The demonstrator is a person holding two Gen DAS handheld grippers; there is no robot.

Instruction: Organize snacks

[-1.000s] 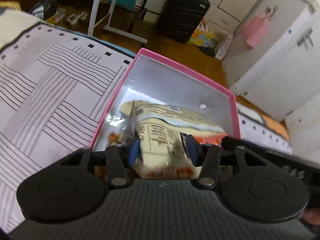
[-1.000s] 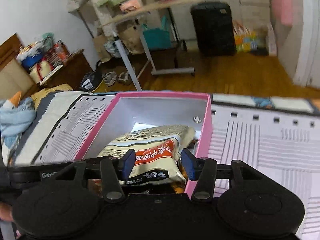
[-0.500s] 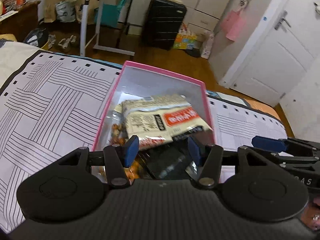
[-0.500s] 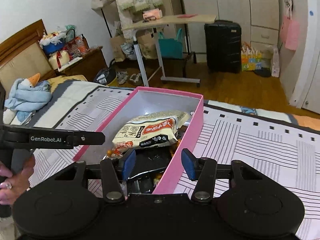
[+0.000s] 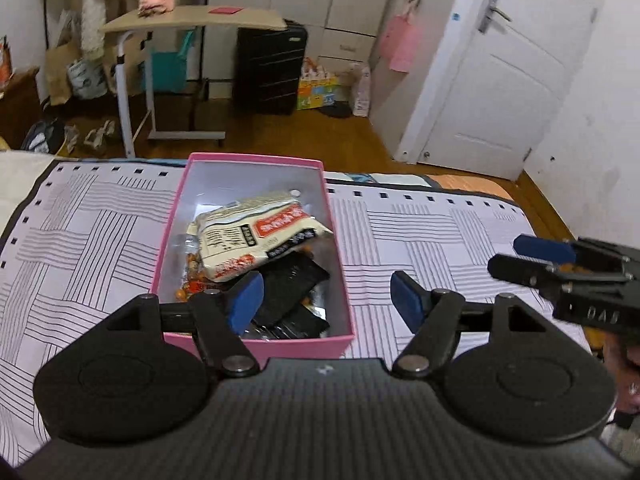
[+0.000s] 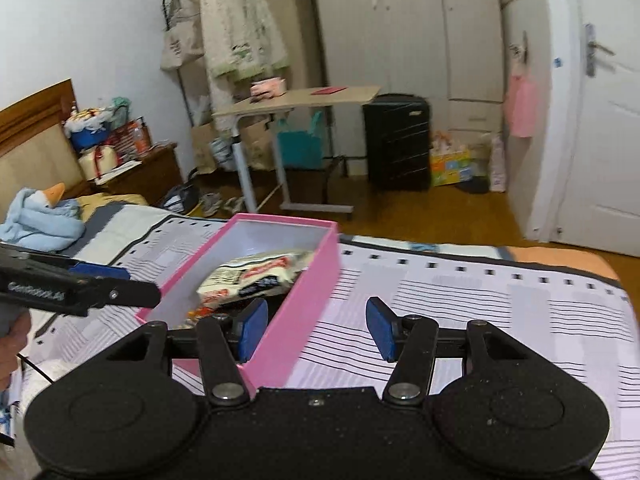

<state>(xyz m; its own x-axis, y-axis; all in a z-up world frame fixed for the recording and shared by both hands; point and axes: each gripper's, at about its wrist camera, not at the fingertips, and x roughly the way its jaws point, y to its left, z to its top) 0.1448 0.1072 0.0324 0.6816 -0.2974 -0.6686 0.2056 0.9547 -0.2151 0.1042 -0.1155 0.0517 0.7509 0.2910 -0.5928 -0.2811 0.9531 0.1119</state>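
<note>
A pink box (image 5: 256, 341) (image 6: 316, 276) sits on the striped bedspread. Inside it a cream snack bag (image 5: 256, 236) (image 6: 256, 274) lies on top of black packets (image 5: 292, 292) and small orange snacks. My left gripper (image 5: 326, 298) hovers above the box's near end, its jaws opening with nothing between them. My right gripper (image 6: 316, 328) hangs over the box's near right corner, its jaws opening too and holding nothing. Each gripper shows at the edge of the other's view: the right gripper (image 5: 560, 268) at the right, the left gripper (image 6: 80, 284) at the left.
The bedspread (image 5: 420, 232) spreads on both sides of the box. A blue plush toy (image 6: 40, 216) lies at the bed's head. Beyond the bed stand a rolling side table (image 5: 192, 24), a black suitcase (image 5: 268, 68) and a white door (image 5: 496, 80).
Both grippers have let go of the cream bag, risen and pulled back from the box. The bag now lies inside. Both pairs of jaws stand wider than before.
</note>
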